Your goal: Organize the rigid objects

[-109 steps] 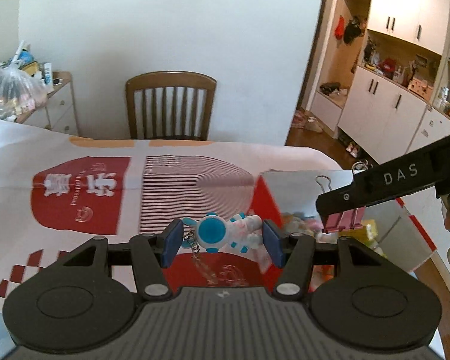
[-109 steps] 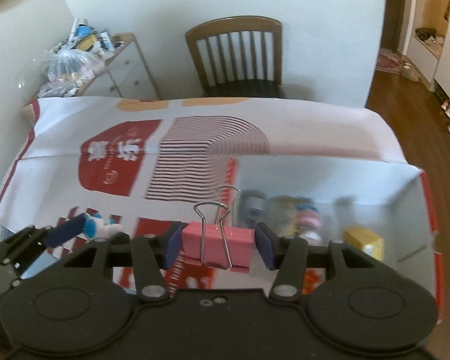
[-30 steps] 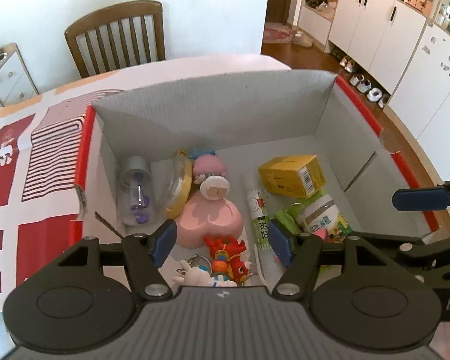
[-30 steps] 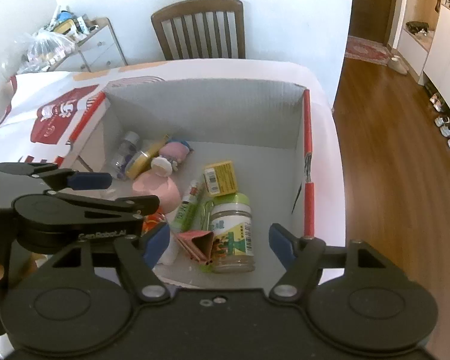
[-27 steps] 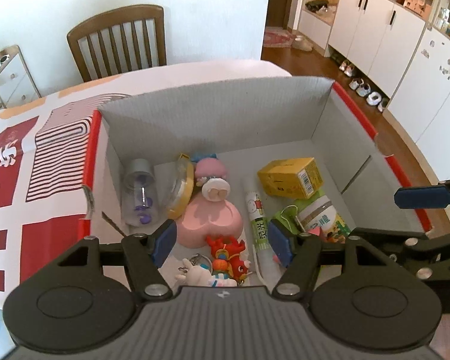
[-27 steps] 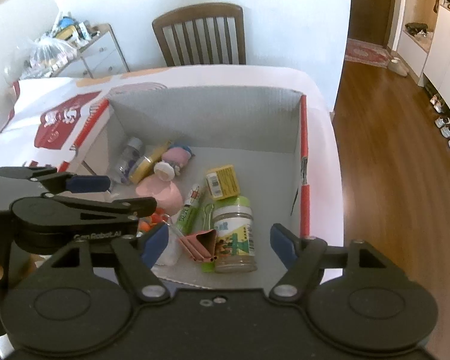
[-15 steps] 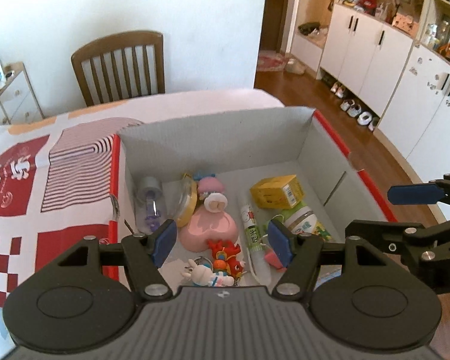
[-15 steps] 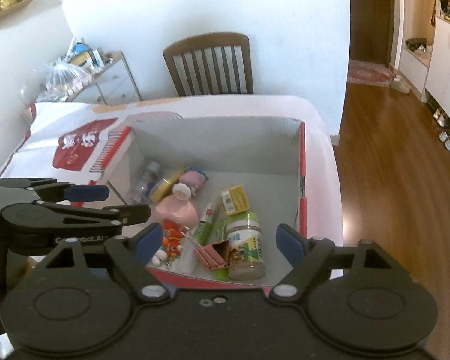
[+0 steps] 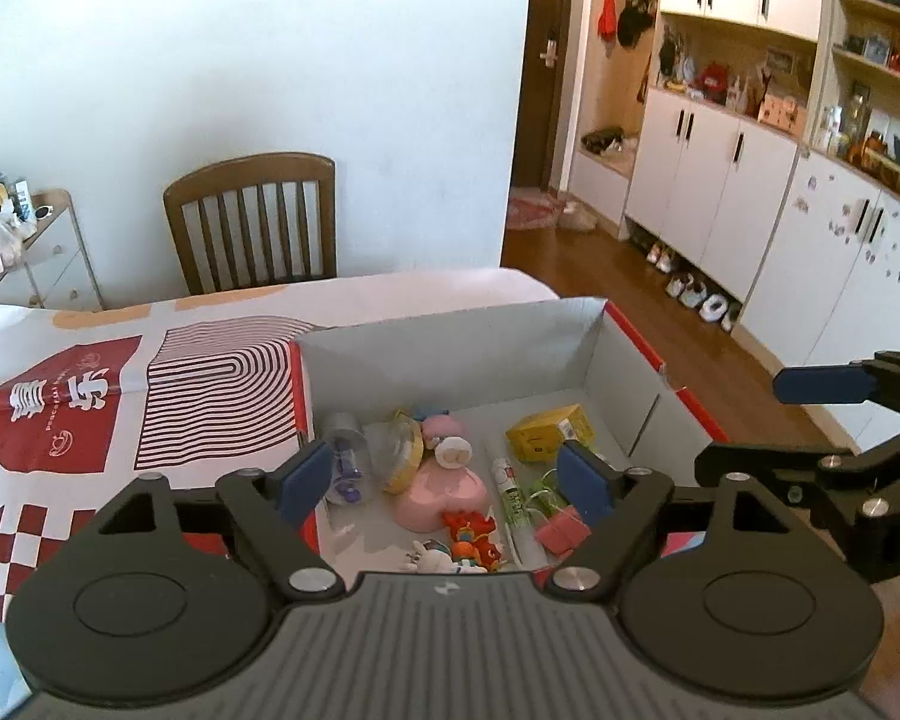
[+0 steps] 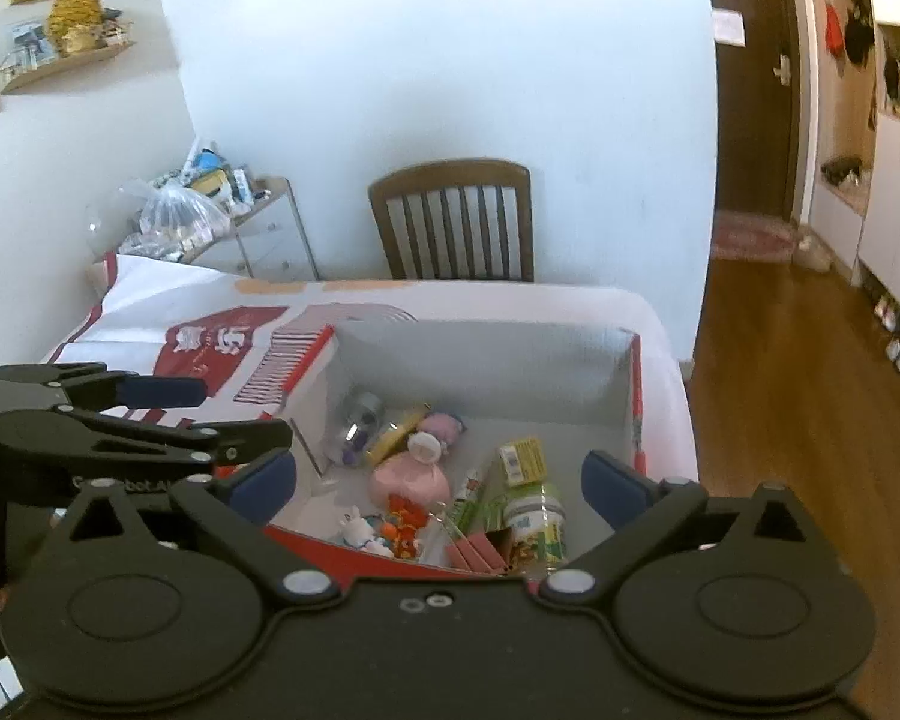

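A table (image 9: 90,324) under a red-and-white cloth carries an open box (image 9: 450,348) near its right end, with a chair (image 9: 252,222) beyond at 12 o'clock. Both tools hang above the box's near edge, the left gripper (image 9: 447,480) and the right gripper (image 10: 441,480), each with jaws opening and nothing between them. In the box lie a pink clip (image 10: 477,552) at 6 o'clock, a white toy (image 9: 438,558) to its left, a jar (image 10: 537,519) and a yellow carton (image 9: 549,432) at 2 o'clock.

We look down from two cameras, side by side above the table, and both see the cardboard box (image 9: 450,354) (image 10: 480,354) and chair (image 9: 252,222) (image 10: 453,222).
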